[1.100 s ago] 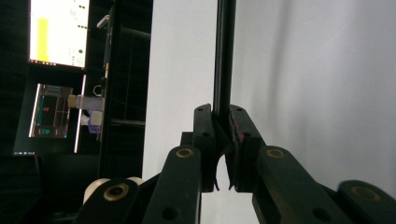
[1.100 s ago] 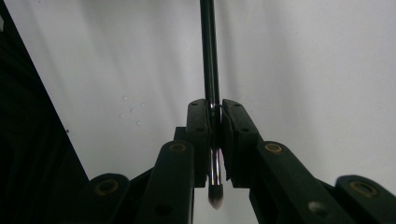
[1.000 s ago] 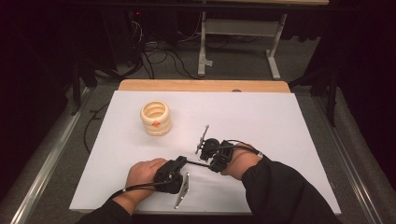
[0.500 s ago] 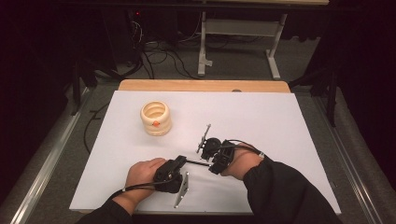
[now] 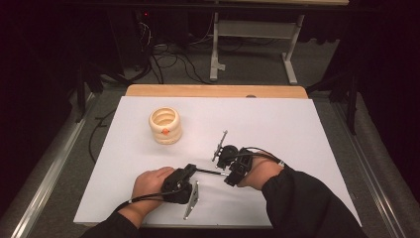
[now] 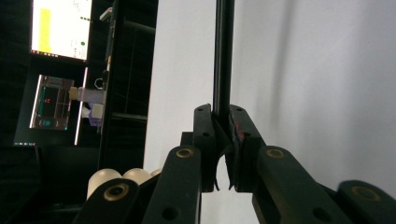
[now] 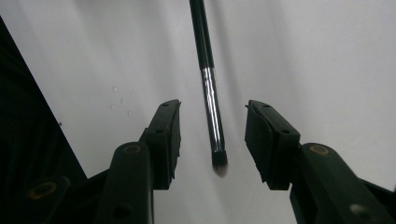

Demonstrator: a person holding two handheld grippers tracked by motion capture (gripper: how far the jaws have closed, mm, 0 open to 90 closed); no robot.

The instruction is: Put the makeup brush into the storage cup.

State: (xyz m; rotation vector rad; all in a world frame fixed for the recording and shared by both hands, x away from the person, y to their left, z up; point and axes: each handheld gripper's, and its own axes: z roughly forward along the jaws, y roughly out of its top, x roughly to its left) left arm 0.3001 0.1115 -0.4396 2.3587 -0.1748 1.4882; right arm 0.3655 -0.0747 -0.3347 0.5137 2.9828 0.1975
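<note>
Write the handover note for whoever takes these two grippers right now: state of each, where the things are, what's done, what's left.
Left gripper: shut on the black handle of the makeup brush, held low over the white table.
Right gripper: open. Its jaws have just been opening; the brush's metal ferrule and bristle tip lie between them, untouched.
Cream ringed holder: upright on the table, beyond the left hand, apart from both grippers.
Done: the brush is now held by the left gripper alone.
Left: probably carry the brush to the holder and drop it in; draw the right gripper clear first.
</note>
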